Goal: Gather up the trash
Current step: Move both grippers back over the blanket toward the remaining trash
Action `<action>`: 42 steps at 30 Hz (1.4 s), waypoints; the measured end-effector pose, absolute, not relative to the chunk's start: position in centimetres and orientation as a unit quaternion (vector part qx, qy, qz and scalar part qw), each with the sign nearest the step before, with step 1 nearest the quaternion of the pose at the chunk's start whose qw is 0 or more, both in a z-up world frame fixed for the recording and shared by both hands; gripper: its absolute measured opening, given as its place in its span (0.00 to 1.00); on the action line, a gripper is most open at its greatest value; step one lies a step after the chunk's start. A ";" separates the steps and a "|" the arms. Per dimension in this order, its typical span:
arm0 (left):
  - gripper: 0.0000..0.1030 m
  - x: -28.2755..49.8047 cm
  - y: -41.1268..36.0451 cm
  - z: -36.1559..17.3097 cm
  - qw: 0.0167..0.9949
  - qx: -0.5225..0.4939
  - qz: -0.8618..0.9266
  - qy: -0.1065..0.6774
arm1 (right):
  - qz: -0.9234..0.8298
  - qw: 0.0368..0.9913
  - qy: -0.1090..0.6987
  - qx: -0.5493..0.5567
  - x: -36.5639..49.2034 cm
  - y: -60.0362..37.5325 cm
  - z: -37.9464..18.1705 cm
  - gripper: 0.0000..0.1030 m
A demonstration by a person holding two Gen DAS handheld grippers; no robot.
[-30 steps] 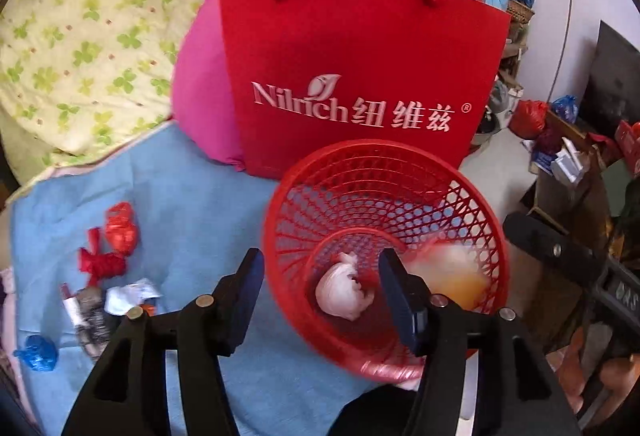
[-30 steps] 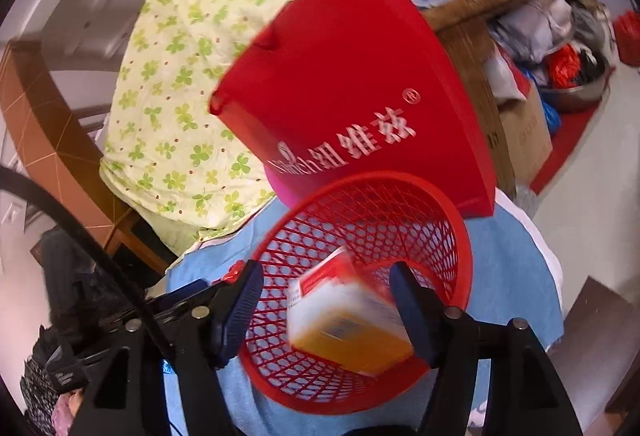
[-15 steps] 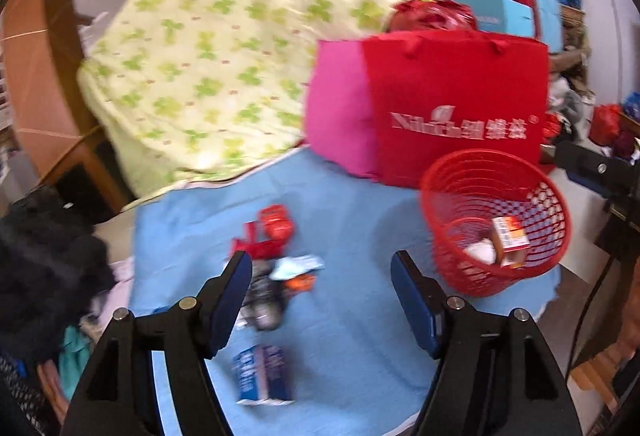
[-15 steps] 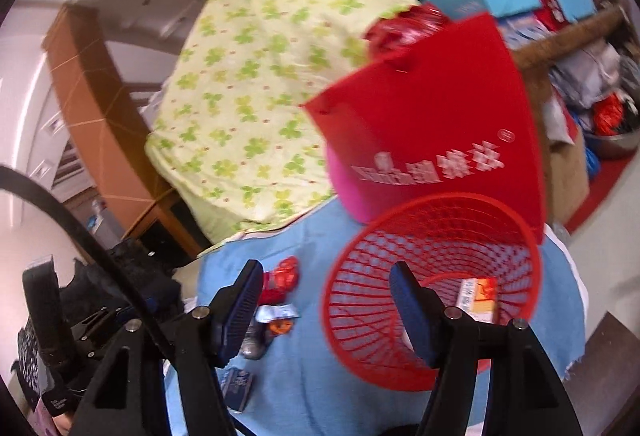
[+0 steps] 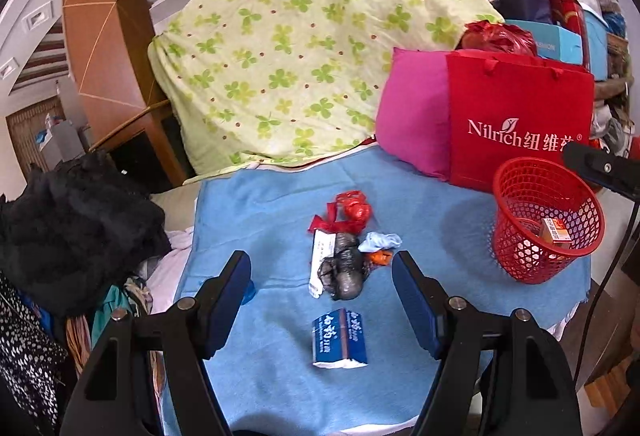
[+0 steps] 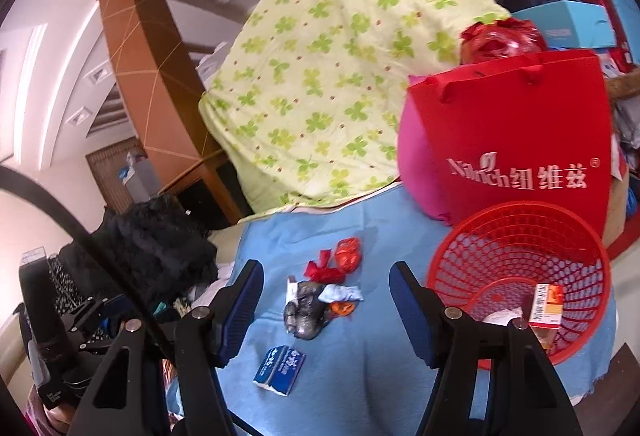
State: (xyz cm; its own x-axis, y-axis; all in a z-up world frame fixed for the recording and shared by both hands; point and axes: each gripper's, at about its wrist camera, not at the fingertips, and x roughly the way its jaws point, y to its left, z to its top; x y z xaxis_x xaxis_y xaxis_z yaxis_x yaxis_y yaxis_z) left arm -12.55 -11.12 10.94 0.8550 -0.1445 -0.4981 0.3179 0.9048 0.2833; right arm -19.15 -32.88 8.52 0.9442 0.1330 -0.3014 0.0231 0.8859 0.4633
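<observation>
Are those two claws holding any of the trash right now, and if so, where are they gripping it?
Nothing is held. The left claw and the right claw are both open and empty above the blue cloth.

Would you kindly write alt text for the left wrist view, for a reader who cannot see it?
The open, empty left tool points over a blue cloth at a small heap of trash and a blue carton. To the right, a red mesh basket holds an orange box.
</observation>
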 end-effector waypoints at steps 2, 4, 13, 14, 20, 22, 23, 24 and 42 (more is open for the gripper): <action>0.72 -12.3 -10.6 10.8 0.947 0.177 -0.120 0.242 | 0.036 0.957 0.171 0.230 -18.5 -31.8 8.6 0.67; 0.72 -12.2 -9.9 10.6 0.947 0.170 -0.118 0.245 | 0.039 0.958 0.177 0.223 -18.0 -31.0 8.6 0.67; 0.72 -11.4 -6.6 9.1 0.947 0.149 -0.104 0.265 | 0.061 0.957 0.204 0.197 -16.2 -27.6 8.3 0.67; 0.72 -11.2 -6.0 8.8 0.947 0.147 -0.101 0.269 | 0.063 0.957 0.208 0.194 -15.9 -27.3 8.2 0.67; 0.72 -9.2 0.0 5.3 0.939 0.126 -0.037 0.318 | 0.087 0.947 0.254 0.177 -13.9 -24.6 6.3 0.67; 0.72 -8.5 2.6 3.6 0.933 0.117 -0.005 0.341 | 0.096 0.941 0.276 0.173 -12.8 -23.6 5.2 0.67; 0.72 -8.3 3.7 2.8 0.929 0.114 0.008 0.351 | 0.100 0.937 0.285 0.172 -12.3 -23.1 4.6 0.67; 0.72 -8.1 4.6 2.2 0.927 0.112 0.018 0.358 | 0.107 0.933 0.297 0.174 -11.7 -22.7 3.9 0.67; 0.72 3.9 11.0 -4.4 0.903 0.072 -0.016 0.422 | 0.137 0.825 0.516 0.187 0.4 -13.7 -11.5 0.70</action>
